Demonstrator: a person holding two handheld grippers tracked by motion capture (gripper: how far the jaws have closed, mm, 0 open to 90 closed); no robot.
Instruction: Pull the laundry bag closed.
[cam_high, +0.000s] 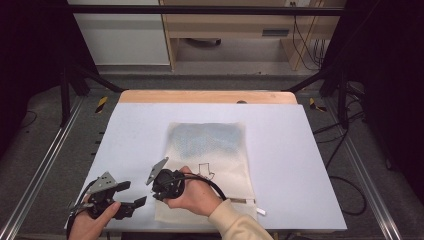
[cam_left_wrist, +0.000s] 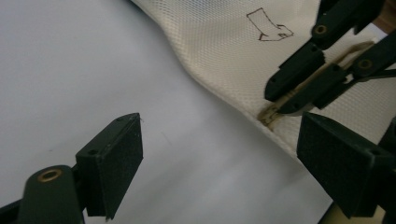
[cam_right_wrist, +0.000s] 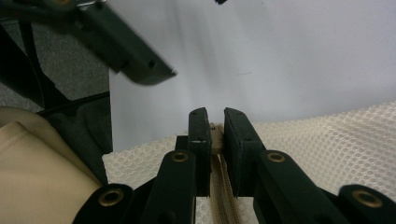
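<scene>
Two black jaws of the right gripper (cam_right_wrist: 215, 126) pressed together on the cream zipper (cam_right_wrist: 215, 140) of the cream mesh laundry bag (cam_high: 210, 150), a sliver of zipper tape pinched between the pads. Same grip seen from the left gripper view at about 2 o'clock, at the end of the zipper (cam_left_wrist: 280, 105) by the bag's corner. From above, right gripper (cam_high: 159, 189) at roughly 6 o'clock of the pale grey table mat (cam_high: 135, 130), held in the right hand (cam_high: 192, 195) with a beige sleeve (cam_high: 235, 222) behind it.

Left gripper (cam_high: 131, 194) at about 9 o'clock of the right one, just beside it, in the left hand (cam_high: 92, 222). Jaws standing well apart, nothing between the pads (cam_left_wrist: 119, 161) but bare mat; no earlier look to compare.

Bag flat on the mat, just right of centre, bluish contents at its 12 o'clock end, a small drawn arrow outline (cam_high: 205, 170) toward 6 o'clock, a white tag (cam_high: 260, 211) at the 5 o'clock corner. Wooden table edge (cam_high: 207, 96) at 12 o'clock of the mat.
</scene>
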